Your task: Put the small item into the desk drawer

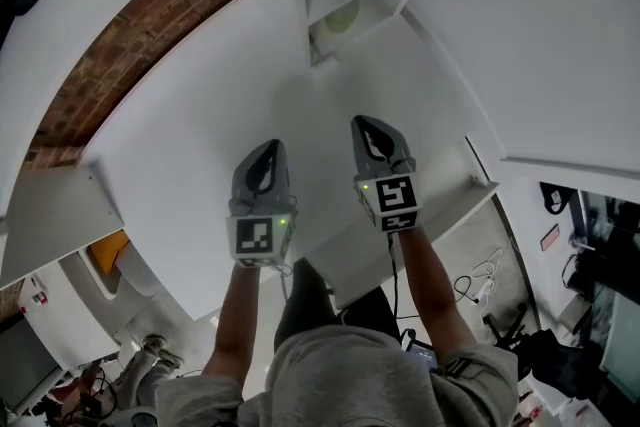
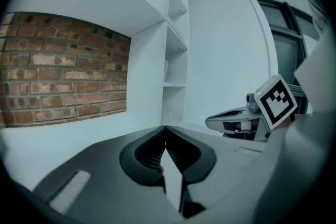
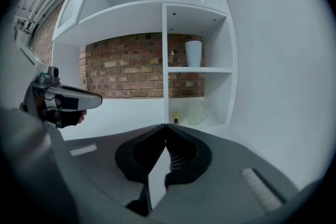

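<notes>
No legible text, brand, number or sign appears in any view. The only printed patterns are black-and-white square markers, one on the left cube (image 1: 254, 236) of the left tool (image 1: 268, 147) and one on the right cube (image 1: 393, 198) of the right tool (image 1: 372, 123). Both show coded blocks only, without letters or digits. A small red-rimmed tag (image 1: 549, 237) near the right edge of the head view is too small to read
</notes>
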Demonstrator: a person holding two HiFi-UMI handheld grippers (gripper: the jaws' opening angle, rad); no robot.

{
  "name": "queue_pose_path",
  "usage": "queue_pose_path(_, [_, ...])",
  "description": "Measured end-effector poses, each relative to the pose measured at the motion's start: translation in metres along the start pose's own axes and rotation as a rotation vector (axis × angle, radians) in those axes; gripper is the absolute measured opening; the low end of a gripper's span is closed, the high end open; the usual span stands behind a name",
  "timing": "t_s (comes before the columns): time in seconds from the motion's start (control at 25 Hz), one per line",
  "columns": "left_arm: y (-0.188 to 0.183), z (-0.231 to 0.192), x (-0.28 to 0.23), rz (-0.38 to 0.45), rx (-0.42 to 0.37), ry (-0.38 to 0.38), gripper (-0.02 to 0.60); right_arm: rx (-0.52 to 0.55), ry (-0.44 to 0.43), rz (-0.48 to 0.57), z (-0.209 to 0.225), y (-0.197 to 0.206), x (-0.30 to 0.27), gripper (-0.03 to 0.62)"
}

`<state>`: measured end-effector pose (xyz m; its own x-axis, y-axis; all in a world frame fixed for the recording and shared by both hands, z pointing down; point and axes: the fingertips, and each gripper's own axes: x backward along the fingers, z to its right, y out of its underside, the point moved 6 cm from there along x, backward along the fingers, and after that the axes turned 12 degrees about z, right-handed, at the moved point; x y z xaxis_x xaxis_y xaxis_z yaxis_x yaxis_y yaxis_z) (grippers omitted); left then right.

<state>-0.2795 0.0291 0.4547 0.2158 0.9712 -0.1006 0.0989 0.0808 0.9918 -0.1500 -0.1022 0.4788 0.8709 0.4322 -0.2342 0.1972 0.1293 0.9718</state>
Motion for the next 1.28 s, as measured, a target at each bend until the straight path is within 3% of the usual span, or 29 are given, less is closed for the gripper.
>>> queue_pose_path(0.32, [0.029, -0.018, -0.032, -0.012, 0.016, 0.013, 0.012, 0.002, 0.003, -0.016, 0.012, 0.021, -0.041, 0.006])
queue_pose_path(0.64, [0.044, -0.023, -0.05, -0.034, 0.006, 0.046, 0.012, -0.021, -0.033, -0.033, 0.02, 0.04, -0.085, 0.109])
queue_pose_path(0.88, [0.055, -0.028, -0.058, -0.057, 0.023, 0.049, 0.012, -0.044, -0.067, -0.079, 0.024, 0.058, -0.12, 0.228])
queue_pose_path(1.28, [0.066, -0.028, -0.065, -0.085, 0.032, 0.071, 0.012, -0.039, -0.046, -0.127, 0.026, 0.084, -0.15, 0.351])
